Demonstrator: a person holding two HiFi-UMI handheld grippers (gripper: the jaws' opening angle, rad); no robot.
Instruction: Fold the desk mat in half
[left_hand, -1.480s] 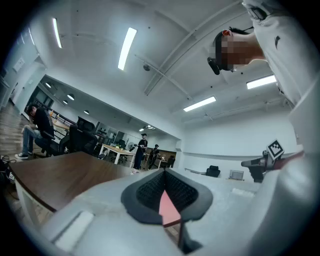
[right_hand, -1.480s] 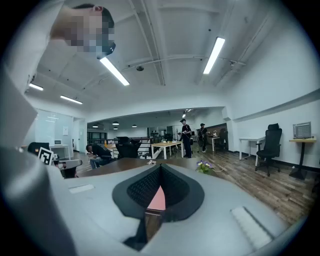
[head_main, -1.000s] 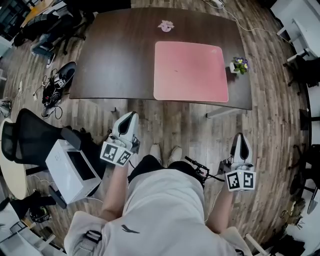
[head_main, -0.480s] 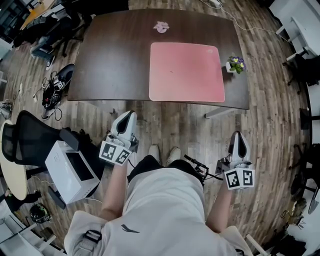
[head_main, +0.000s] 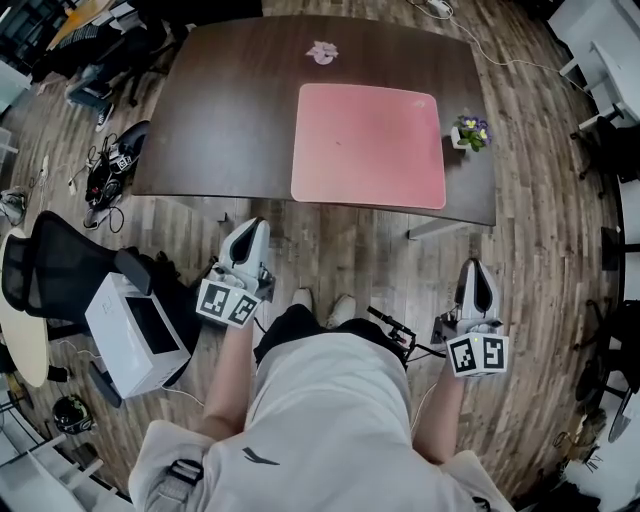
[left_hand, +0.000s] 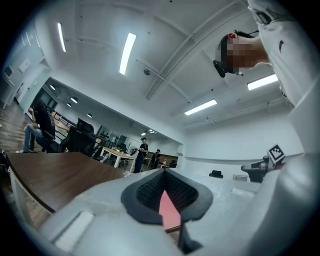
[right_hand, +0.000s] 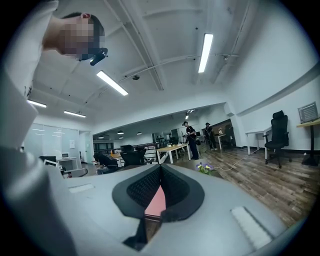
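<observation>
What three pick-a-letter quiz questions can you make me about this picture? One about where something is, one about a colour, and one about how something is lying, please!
1. Where is the flower pot?
A. On the table, just right of the desk mat
B. On a shelf
C. On top of a book

2. What colour is the desk mat?
A. Blue
B. Green
C. Pink

3. How is the desk mat lying?
A. Rolled into a tube
B. Spread out flat, not folded
C. Folded in half

Answers:
1. A, because the head view shows the pot standing on the table next to the mat's right edge.
2. C, because the whole mat is plain pink against the dark brown table.
3. B, because it shows as one full rectangle with all four corners lying flat.
</observation>
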